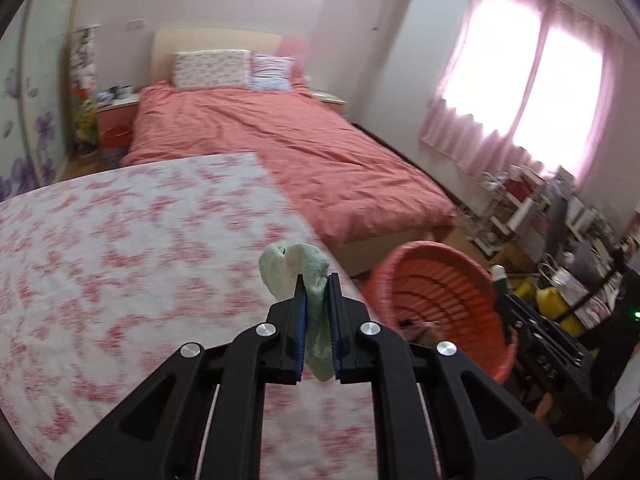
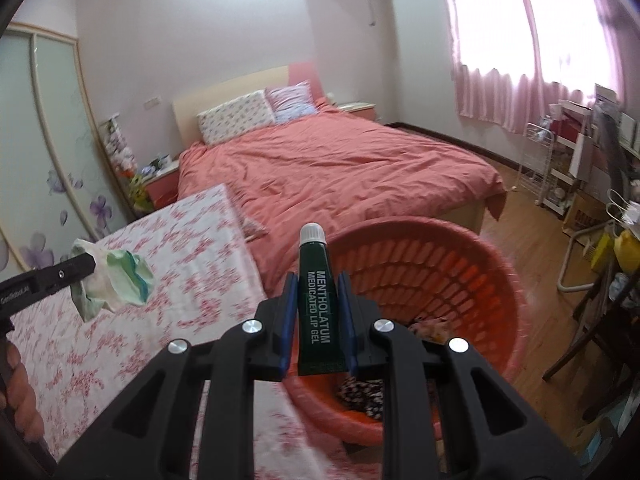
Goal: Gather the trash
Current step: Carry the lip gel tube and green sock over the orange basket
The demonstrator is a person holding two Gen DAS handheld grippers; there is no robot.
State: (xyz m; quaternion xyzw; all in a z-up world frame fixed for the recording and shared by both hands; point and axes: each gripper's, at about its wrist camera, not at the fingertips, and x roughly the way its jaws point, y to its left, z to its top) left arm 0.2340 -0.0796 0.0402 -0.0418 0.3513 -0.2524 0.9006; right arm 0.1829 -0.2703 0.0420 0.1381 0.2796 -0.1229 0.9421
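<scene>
While the right gripper [image 2: 318,300] holds the tube [image 2: 316,300] upright at the basket [image 2: 500,280] rim, jaws narrow on it, the left gripper [image 1: 317,304], clamping the tissue [image 1: 304,272], hangs over the worktop [image 1: 120,260], farther from the basket.

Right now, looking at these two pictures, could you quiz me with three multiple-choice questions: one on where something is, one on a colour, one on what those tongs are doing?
1. Where is the basket?
A. on the bed
B. beside the flowered table, on the floor
C. under the window

2. What colour is the tube in the right tongs?
A. dark green, white cap
B. yellow
C. pink

3. What are the left tongs doing?
A. standing open and empty
B. shut on a crumpled tissue
C. gripping the basket rim

Answers: 1 B, it stands past the flowered table's edge; 2 A, green body under a white cap; 3 B, the pale green tissue is pinched between the pads.
</scene>
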